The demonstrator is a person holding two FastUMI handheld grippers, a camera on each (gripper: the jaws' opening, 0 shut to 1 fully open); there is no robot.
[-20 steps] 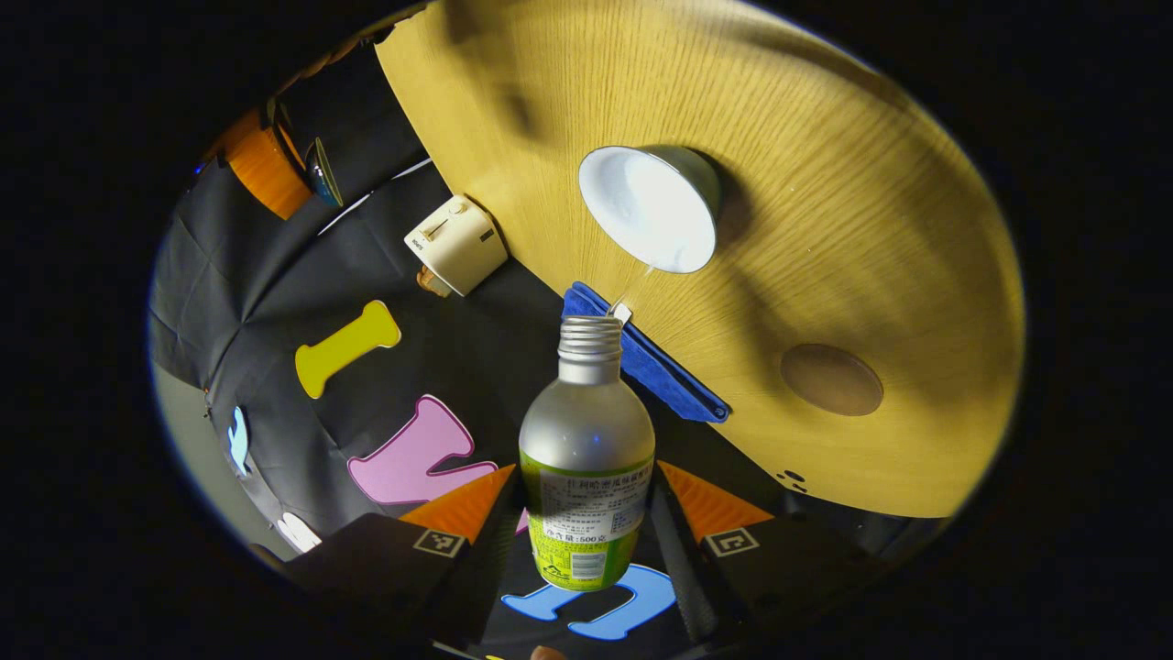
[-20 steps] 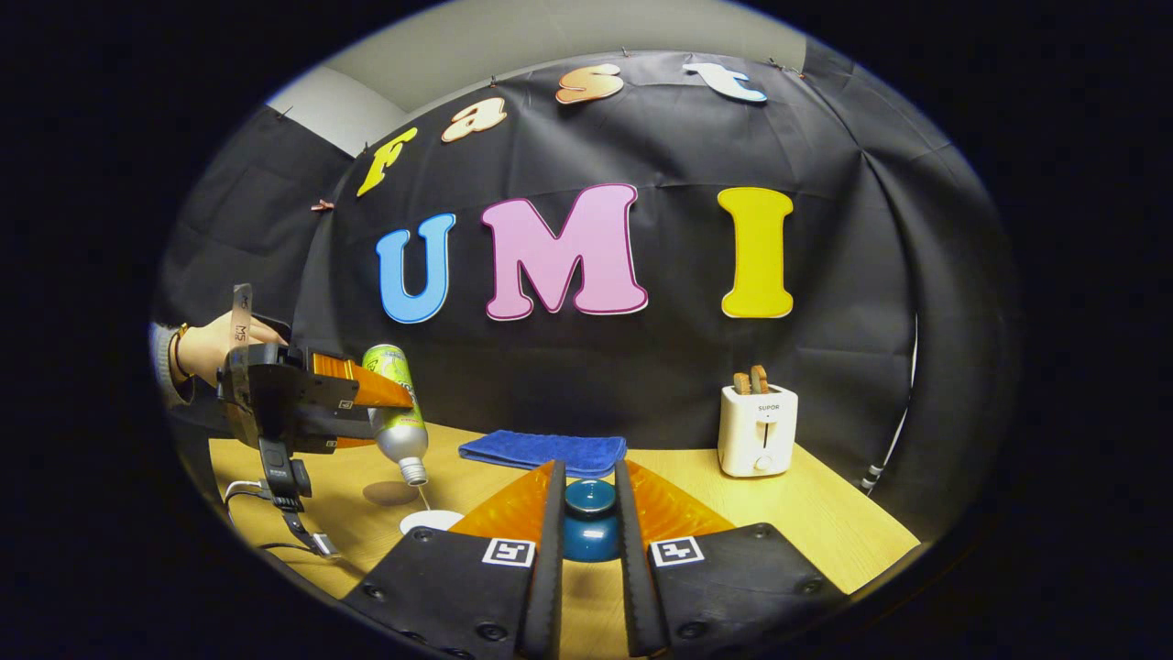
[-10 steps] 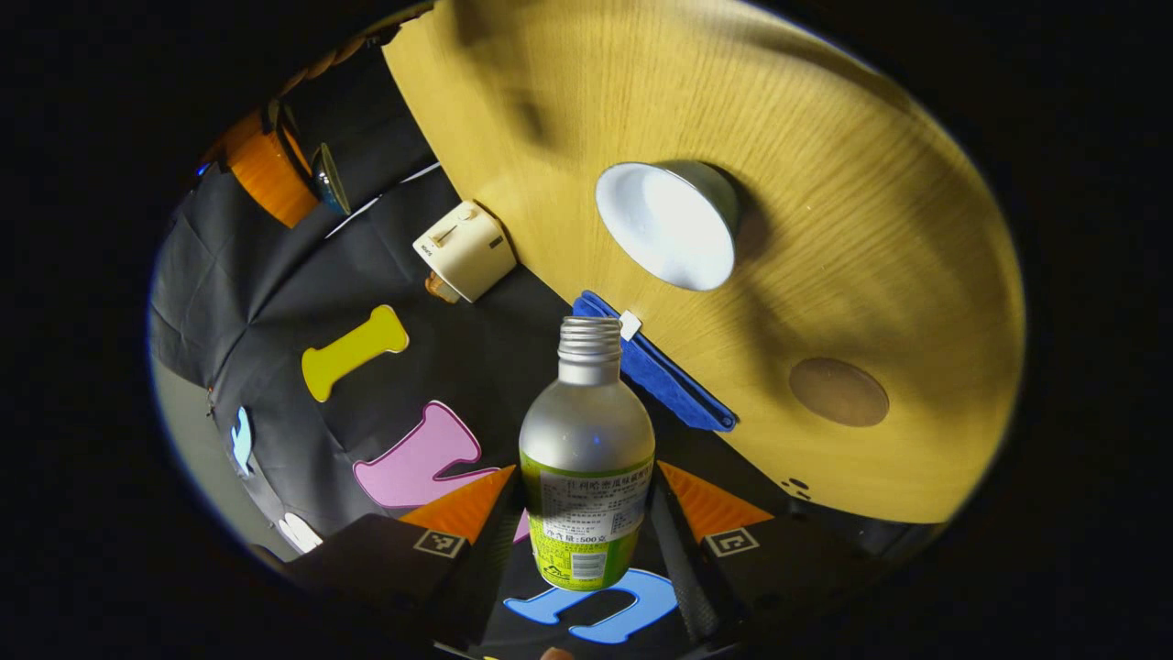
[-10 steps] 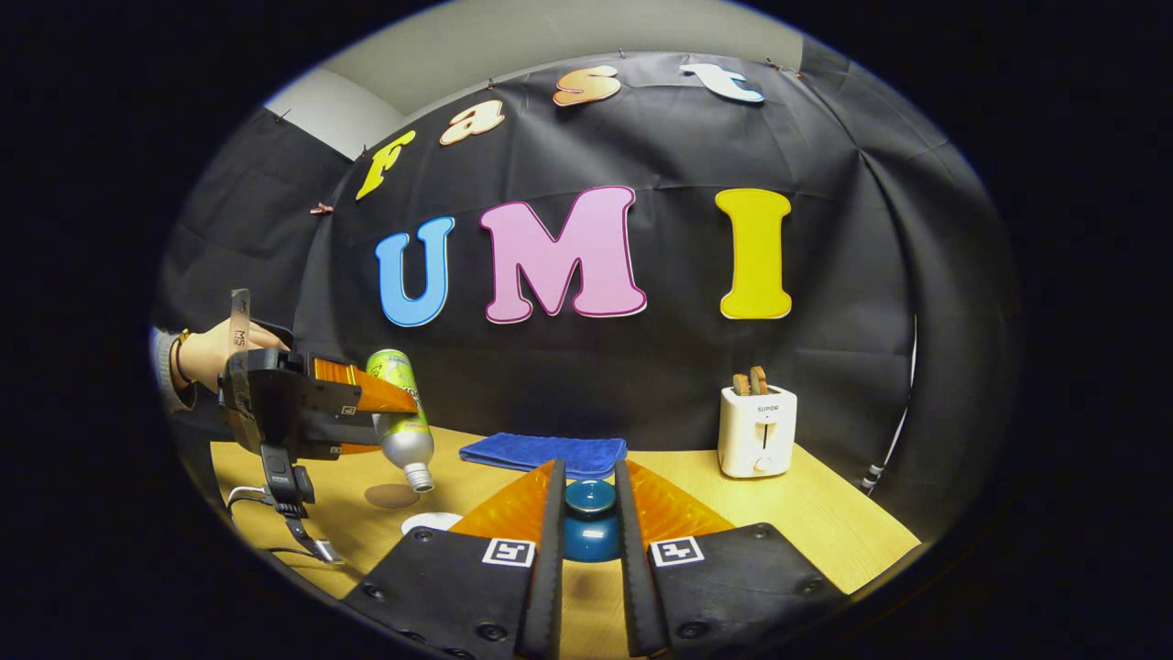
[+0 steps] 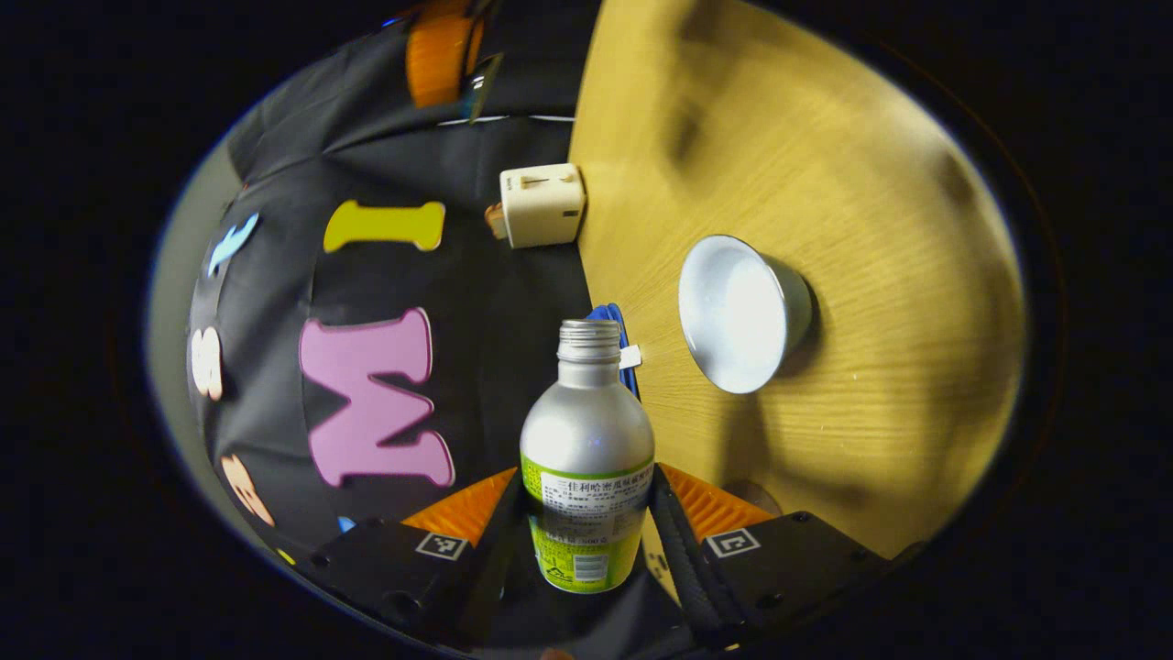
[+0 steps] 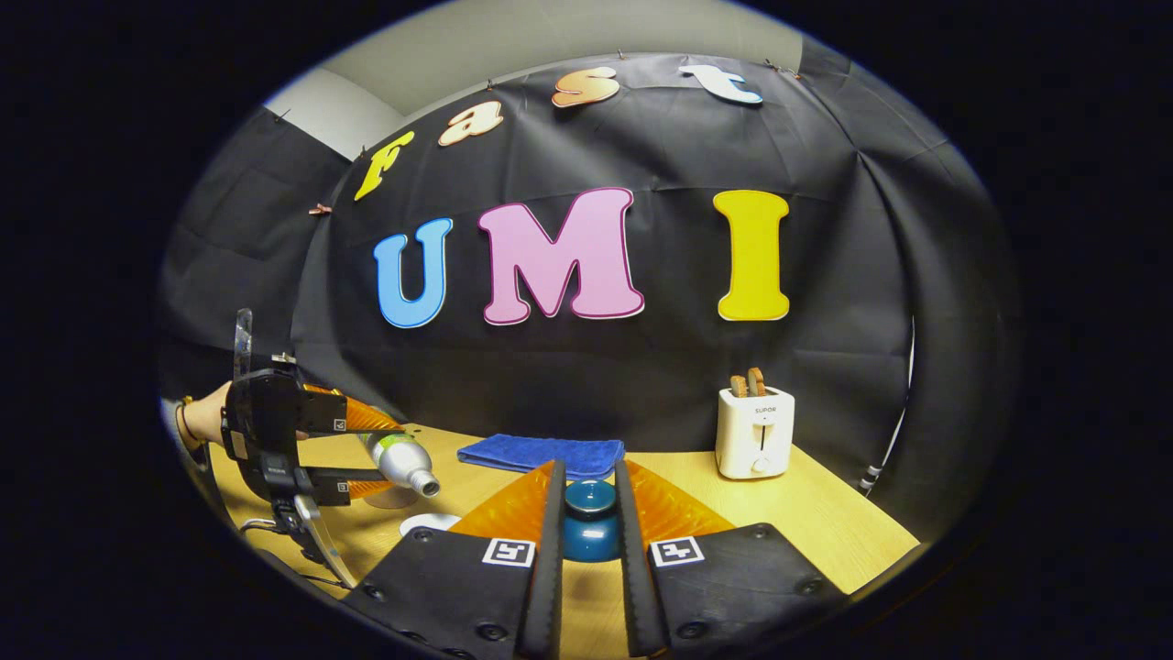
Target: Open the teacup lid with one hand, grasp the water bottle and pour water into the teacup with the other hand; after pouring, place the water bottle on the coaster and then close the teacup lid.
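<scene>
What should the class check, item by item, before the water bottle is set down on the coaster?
1. Left tool shut on the water bottle, a finger on each side: ok.
2. No stream at the bottle's open mouth: ok.
3. Bottle upright for setting down: not ok. In the right gripper view it lies almost level.
4. Coaster bare: cannot tell, as the bottle hides part of it.
5. Right tool shut on the teacup lid, held off the teacup: ok.
6. Enough water in the teacup: cannot tell, as its pale inside shows no level.
</scene>
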